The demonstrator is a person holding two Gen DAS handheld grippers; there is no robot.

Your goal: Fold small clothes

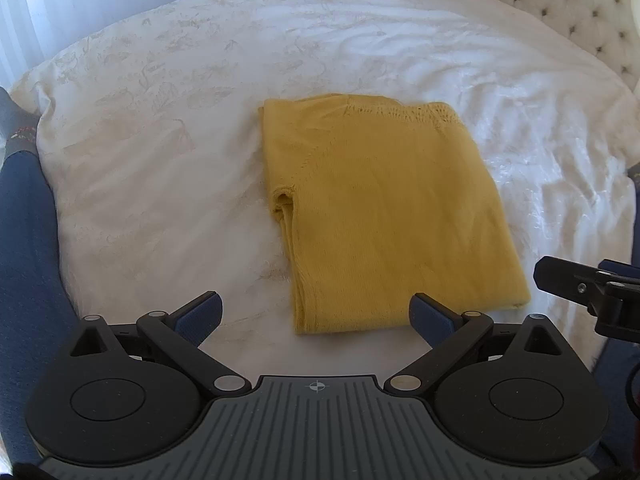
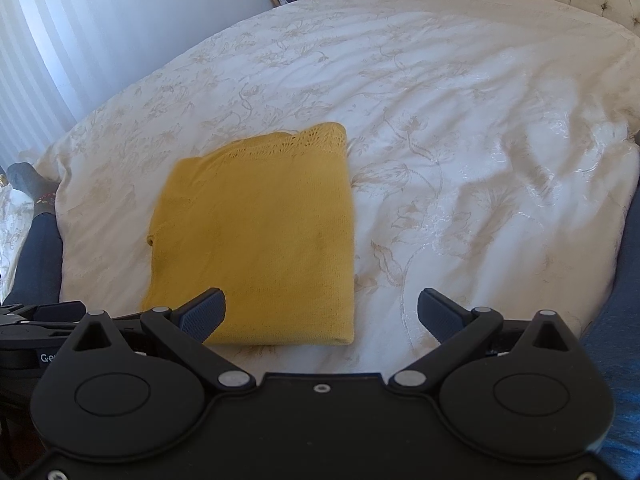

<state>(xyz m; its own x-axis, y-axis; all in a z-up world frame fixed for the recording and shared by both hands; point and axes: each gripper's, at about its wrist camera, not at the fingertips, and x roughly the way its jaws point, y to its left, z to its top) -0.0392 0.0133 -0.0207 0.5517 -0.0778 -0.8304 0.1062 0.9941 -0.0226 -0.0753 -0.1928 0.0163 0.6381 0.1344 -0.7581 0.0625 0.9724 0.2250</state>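
White floral bedding (image 1: 168, 128) fills both views, and on it lies the yellow knit top (image 1: 384, 216) already folded into a tidy rectangle — by the look of it the folding is done or all but done, with at most a final half-fold left. Both tools hang just short of its near edge, jaws spread wide and holding nothing: the left gripper (image 1: 316, 316) has the garment centre to lower right of its frame, the right gripper (image 2: 320, 314) sees it centre-left.

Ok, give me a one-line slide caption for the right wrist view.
Right gripper, jaws open, poised over the near edge of a folded yellow knit top lying on a cream floral bedspread.
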